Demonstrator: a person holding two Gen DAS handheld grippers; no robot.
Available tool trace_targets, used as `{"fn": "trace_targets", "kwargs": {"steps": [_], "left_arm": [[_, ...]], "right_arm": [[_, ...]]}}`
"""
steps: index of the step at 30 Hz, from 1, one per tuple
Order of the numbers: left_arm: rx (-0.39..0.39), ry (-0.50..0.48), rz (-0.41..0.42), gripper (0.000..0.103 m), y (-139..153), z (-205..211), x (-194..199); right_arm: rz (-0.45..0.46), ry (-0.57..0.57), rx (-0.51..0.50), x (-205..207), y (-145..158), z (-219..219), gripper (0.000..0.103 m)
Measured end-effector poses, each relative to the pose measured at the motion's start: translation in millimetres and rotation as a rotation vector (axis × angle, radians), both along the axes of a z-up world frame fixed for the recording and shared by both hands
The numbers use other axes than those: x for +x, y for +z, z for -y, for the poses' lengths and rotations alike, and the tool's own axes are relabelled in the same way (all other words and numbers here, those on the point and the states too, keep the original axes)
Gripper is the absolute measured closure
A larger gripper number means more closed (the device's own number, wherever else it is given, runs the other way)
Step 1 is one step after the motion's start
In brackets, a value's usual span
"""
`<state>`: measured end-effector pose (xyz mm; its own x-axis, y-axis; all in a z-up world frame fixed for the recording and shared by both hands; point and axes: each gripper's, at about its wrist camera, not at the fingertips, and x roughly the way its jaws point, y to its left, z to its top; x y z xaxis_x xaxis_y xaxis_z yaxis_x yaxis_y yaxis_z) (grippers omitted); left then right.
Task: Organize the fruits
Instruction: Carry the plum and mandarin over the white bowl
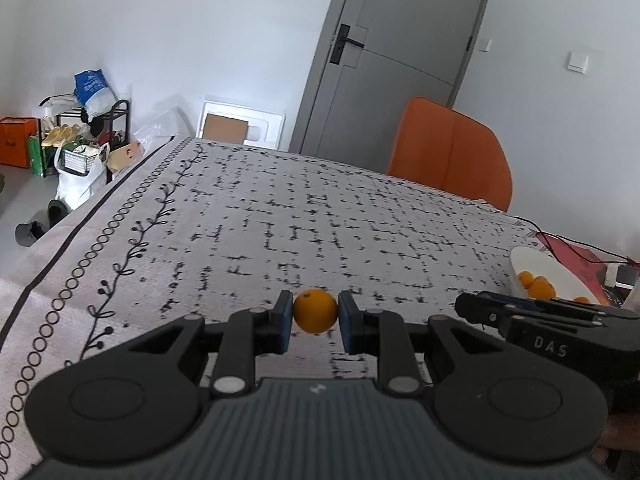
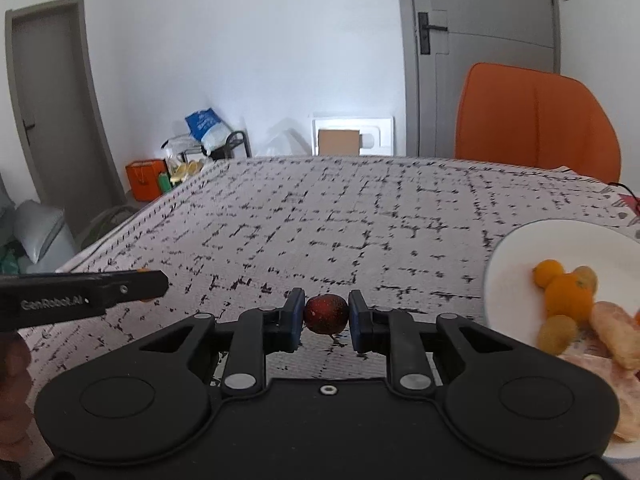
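My left gripper (image 1: 315, 315) is shut on a small orange fruit (image 1: 315, 311), held just above the patterned tablecloth (image 1: 280, 216). Between the blue pads of my right gripper (image 2: 325, 315) sits a small dark red fruit (image 2: 325, 313) with a thin stem, and the pads press on it. A white bowl (image 2: 516, 248) at the right holds several small orange and yellowish fruits (image 2: 568, 296) and peeled segments (image 2: 616, 332). In the left wrist view the same bowl (image 1: 548, 264) lies beyond the right gripper's body (image 1: 552, 328). The left gripper's side (image 2: 80, 290) shows at the left of the right wrist view.
An orange chair (image 2: 536, 120) stands behind the table's far right edge. Black cables (image 1: 576, 248) and a red item lie beside the bowl. A grey door (image 1: 404, 52), a shoe rack with bags (image 1: 80, 136) and a white panel (image 1: 240, 124) stand past the table.
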<state>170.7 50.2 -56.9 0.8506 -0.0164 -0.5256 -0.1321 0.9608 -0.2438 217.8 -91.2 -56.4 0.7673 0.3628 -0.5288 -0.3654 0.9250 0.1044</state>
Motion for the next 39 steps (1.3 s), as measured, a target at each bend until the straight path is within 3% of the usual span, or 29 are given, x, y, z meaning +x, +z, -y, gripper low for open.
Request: {"fn": "trace_targets", "kwargs": {"steps": [20, 39], "left_arm": [[0.011, -0.101, 0.043, 0.08, 15.2, 51.4, 6.6], [0.042, -0.201, 0.053, 0.08, 21.5, 109.1, 21.6]], "right_arm": [[0.057, -0.134, 0.047, -25.6, 21.5, 66.3, 0.081], [0.067, -0.263, 0.075, -41.1, 19.5, 132.6, 0.081]]}}
